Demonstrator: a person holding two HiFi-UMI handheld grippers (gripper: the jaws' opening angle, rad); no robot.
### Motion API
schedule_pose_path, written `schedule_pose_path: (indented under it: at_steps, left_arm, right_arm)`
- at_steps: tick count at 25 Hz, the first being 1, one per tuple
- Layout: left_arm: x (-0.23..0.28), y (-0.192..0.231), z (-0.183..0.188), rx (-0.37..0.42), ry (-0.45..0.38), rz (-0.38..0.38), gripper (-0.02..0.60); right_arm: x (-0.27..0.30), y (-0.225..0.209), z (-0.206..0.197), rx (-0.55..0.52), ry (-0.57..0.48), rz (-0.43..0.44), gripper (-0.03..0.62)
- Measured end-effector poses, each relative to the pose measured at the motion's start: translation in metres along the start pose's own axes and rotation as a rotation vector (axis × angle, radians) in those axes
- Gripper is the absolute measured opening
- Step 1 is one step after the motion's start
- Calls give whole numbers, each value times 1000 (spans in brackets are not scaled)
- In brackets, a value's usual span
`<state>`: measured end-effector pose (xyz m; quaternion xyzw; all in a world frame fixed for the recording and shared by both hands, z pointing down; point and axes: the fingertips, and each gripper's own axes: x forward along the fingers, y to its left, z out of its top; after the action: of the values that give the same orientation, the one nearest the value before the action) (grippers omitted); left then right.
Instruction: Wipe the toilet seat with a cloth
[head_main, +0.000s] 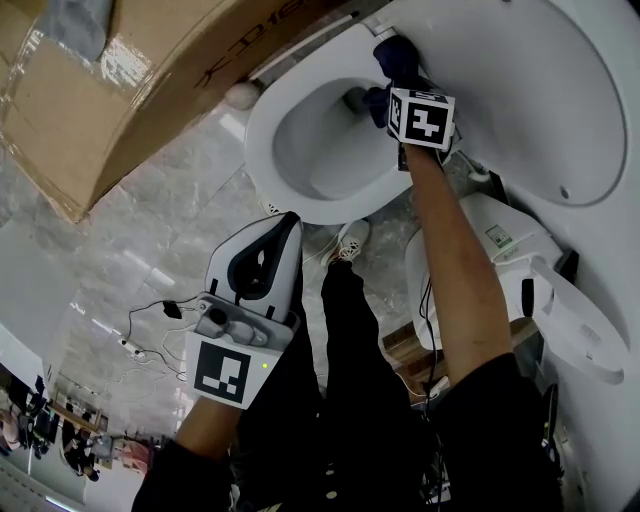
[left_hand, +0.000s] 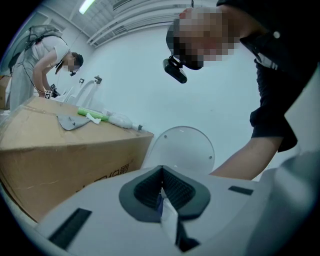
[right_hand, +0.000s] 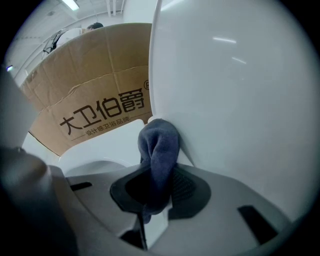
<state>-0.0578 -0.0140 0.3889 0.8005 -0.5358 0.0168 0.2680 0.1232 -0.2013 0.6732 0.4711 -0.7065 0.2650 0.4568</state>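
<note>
The white toilet seat (head_main: 262, 135) rings the bowl at the top of the head view, with its lid (head_main: 540, 90) raised to the right. My right gripper (head_main: 392, 85) is shut on a dark blue cloth (head_main: 395, 52) at the back of the seat, close to the hinge. In the right gripper view the cloth (right_hand: 159, 145) bulges out of the jaws and presses into the corner where the lid (right_hand: 240, 100) meets the seat (right_hand: 100, 145). My left gripper (head_main: 275, 235) hangs below the bowl's front, away from the toilet, shut with nothing held (left_hand: 161, 187).
A large cardboard box (head_main: 130, 80) stands just left of the toilet, with small items on top (left_hand: 100, 117). Another white toilet unit (head_main: 500, 250) sits at the right. Cables (head_main: 150, 320) lie on the marble floor. Another person (left_hand: 40, 60) bends behind the box.
</note>
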Motion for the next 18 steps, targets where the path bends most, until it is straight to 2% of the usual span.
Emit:
schedule_pose_path:
  at_steps: [18]
  left_arm:
    - [-2, -24, -7, 13, 6, -22, 11]
  right_arm:
    - [-17, -21, -39, 9, 31, -16, 67]
